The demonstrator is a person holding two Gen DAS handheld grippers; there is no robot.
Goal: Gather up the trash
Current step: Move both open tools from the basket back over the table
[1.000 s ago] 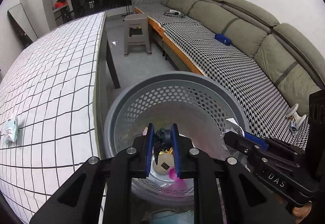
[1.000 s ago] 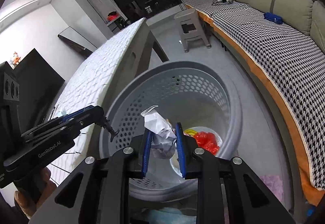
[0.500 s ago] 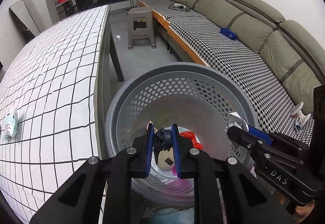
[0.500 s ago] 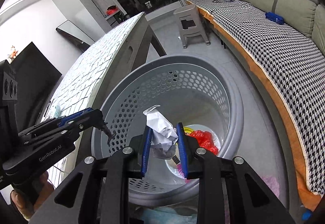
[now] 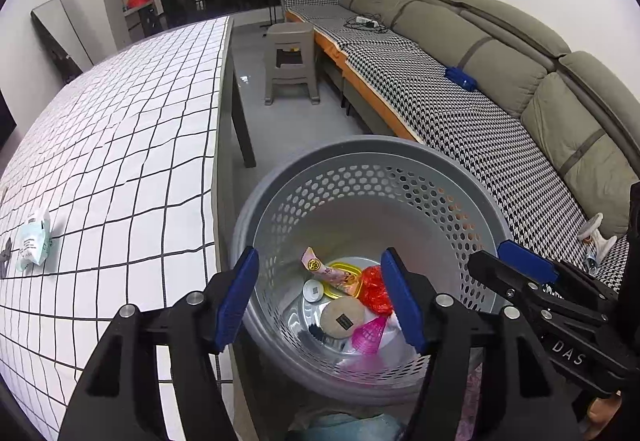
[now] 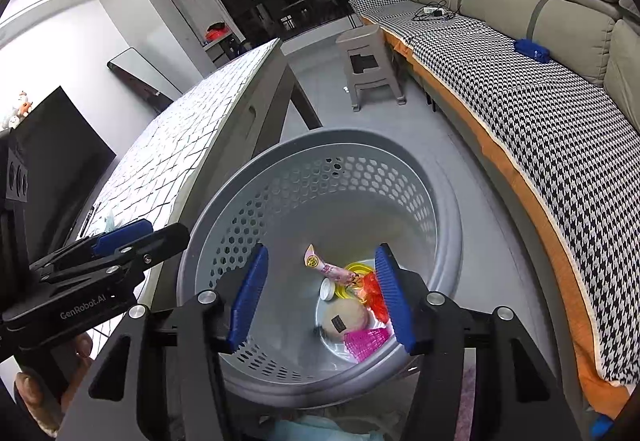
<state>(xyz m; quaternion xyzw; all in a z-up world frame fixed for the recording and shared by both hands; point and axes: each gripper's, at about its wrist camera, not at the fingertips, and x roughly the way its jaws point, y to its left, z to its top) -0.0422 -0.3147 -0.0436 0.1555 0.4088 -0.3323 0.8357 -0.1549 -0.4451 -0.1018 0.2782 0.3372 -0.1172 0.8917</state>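
Hanging over the grey perforated basket (image 5: 372, 161), the left tongs (image 5: 320, 297) and the right tongs (image 6: 320, 295) both stand wide apart with nothing between their blue pads. Trash lies at the bottom of the basket: a pink wrapper (image 5: 330, 273) slanting across a yellow lid (image 5: 346, 277), a small white cap (image 5: 313, 290) just beside them, a crumpled red piece (image 5: 374, 289), a round tan disc with a dark label (image 5: 342, 317) and a magenta mesh scrap (image 5: 368, 333) touching the disc's edge. The basket sits on the floor against the edge of the counter (image 5: 120, 145), which wears a white cloth with a black grid. One pale green packet (image 5: 34, 243) lies on that cloth, well apart from the basket. Beyond the basket a grey stool (image 5: 290, 61) stands beside a long sofa (image 5: 500, 81) covered with houndstooth fabric.
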